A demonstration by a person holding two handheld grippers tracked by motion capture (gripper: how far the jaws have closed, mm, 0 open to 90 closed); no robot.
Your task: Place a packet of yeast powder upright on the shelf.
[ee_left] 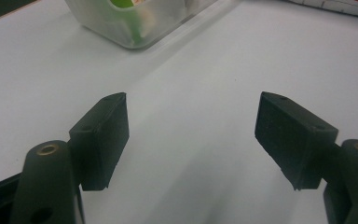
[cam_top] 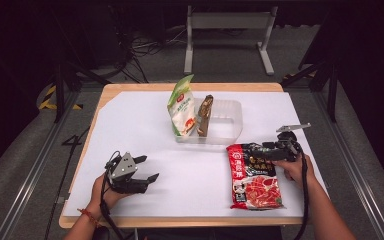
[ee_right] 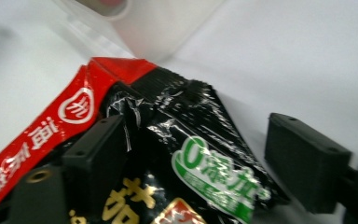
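Note:
A red and black noodle packet (cam_top: 254,176) lies flat at the front right of the table. My right gripper (cam_top: 264,151) is at its far edge, open. In the right gripper view the packet's black corner (ee_right: 191,140) lies between the spread jaws of the right gripper (ee_right: 198,156); one jaw rests over the wrapper and the other stands beside it on the white sheet. My left gripper (cam_top: 149,168) hovers open over bare sheet at the front left, with nothing between the jaws of the left gripper (ee_left: 191,135).
A clear plastic tub (cam_top: 232,122) stands mid-table with a green and white bag (cam_top: 181,107) and a brown packet (cam_top: 204,116) upright inside. The tub's corner (ee_left: 135,28) shows ahead of the left gripper. A white sheet (cam_top: 140,125) covers the wooden table.

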